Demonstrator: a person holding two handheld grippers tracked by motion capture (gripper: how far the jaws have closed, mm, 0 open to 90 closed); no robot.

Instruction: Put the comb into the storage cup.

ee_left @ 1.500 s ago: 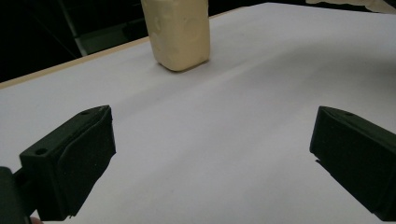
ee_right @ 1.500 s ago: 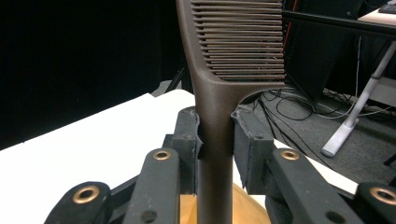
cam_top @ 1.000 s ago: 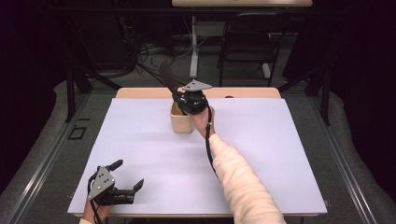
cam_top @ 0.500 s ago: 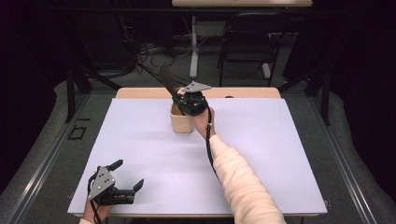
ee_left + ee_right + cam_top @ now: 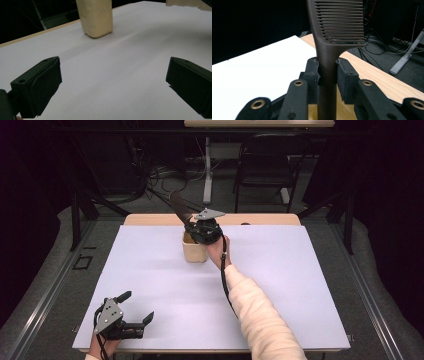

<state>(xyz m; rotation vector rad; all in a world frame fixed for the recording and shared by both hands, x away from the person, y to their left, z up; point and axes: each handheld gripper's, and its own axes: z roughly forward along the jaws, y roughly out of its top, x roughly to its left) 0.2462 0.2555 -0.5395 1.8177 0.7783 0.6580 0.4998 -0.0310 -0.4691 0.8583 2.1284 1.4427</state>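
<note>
A dark brown comb (image 5: 339, 22) rises with its teeth end up and leans to the far left (image 5: 179, 207). My right gripper (image 5: 327, 72) is shut on its handle, just over the mouth of a cream cup (image 5: 194, 251) at the table's far middle. The handle's lower end drops toward the cup's inside, where it is hidden. The right gripper (image 5: 200, 229) sits right above the cup. Near the front left corner my left gripper (image 5: 137, 306) stands open with nothing between its fingers (image 5: 112, 82). It faces the cup (image 5: 96, 16) across the sheet.
A white sheet (image 5: 280, 270) covers the table, with a strip of wood (image 5: 260, 219) bare along the back edge. A person's sleeve (image 5: 260, 315) crosses the sheet from the front. Beyond the table are a chair (image 5: 262, 170), cables and a dark floor.
</note>
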